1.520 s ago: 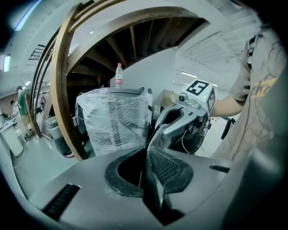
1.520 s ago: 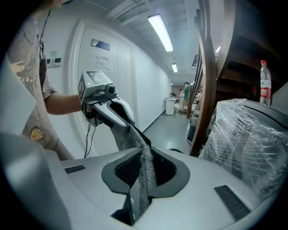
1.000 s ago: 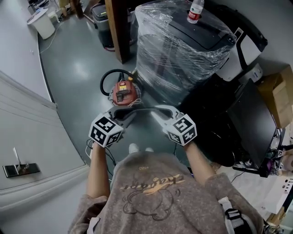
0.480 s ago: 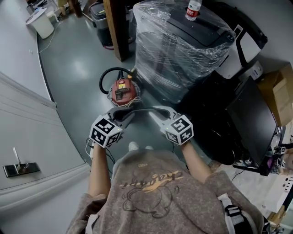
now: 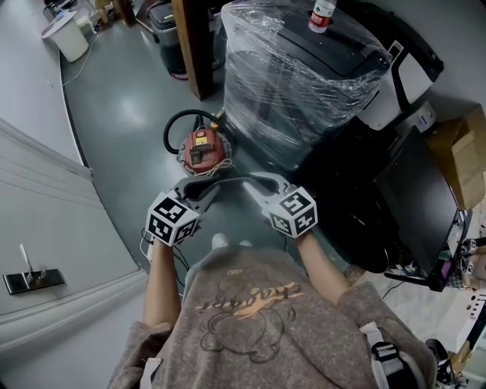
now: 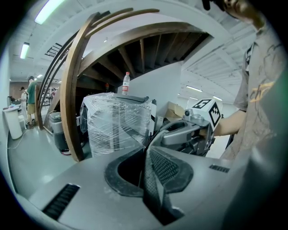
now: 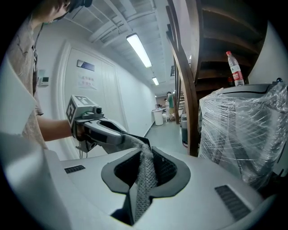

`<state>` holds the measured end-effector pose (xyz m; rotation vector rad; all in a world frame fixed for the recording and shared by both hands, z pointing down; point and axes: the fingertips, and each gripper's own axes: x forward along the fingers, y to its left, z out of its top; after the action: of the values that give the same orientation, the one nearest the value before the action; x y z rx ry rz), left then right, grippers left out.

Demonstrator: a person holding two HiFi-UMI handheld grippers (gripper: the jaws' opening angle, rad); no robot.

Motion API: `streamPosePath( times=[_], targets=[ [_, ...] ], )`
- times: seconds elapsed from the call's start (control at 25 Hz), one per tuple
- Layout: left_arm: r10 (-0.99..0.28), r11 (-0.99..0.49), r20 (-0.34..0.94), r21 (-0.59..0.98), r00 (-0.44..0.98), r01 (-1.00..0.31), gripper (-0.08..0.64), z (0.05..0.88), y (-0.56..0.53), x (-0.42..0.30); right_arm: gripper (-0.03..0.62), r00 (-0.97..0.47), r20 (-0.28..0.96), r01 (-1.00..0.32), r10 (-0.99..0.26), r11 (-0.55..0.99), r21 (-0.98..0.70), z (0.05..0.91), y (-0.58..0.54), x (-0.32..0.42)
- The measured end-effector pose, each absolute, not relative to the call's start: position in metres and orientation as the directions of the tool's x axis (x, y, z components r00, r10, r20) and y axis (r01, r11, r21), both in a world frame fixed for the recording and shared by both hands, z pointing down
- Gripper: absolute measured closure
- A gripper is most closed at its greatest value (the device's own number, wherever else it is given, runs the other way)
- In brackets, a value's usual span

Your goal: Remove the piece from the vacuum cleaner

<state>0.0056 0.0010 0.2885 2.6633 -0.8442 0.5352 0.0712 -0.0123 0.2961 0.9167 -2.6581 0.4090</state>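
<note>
Grey-green floor (image 5: 121, 106) spreads under the person, whose sweatshirt (image 5: 250, 319) fills the bottom of the head view. Both forearms reach forward from it, each hand holding a gripper.

The left gripper (image 5: 213, 187) has its jaws drawn almost together, pinching one end of a dark mesh strip (image 5: 231, 181). The right gripper (image 5: 255, 183) is closed just as narrowly on the other end. The strip hangs in a shallow arc between the two, held up off the floor. Each gripper's own view shows the mesh clamped flat between its pads and running across to the other gripper.

Just beyond the strip, the red vacuum cleaner (image 5: 201, 148) sits on the floor, its black hose (image 5: 176, 125) looped beside it. Behind that stands a large load wrapped in clear film (image 5: 296, 72), with a bottle (image 5: 323, 15) on top. A wooden post (image 5: 190, 45) rises to its left, and a white bin (image 5: 68, 36) stands far off.
</note>
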Motion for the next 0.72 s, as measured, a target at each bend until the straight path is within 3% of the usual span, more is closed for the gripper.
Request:
streamPosePath(
  times=[0.72],
  targets=[
    [-0.538, -0.74, 0.414, 0.185, 0.734, -0.647, 0.515, 0.293, 0.008, -0.006, 0.546, -0.754, 0.38, -0.628, -0.536, 0.757, -0.179, 0.299, -0.008, 0.059]
  ],
)
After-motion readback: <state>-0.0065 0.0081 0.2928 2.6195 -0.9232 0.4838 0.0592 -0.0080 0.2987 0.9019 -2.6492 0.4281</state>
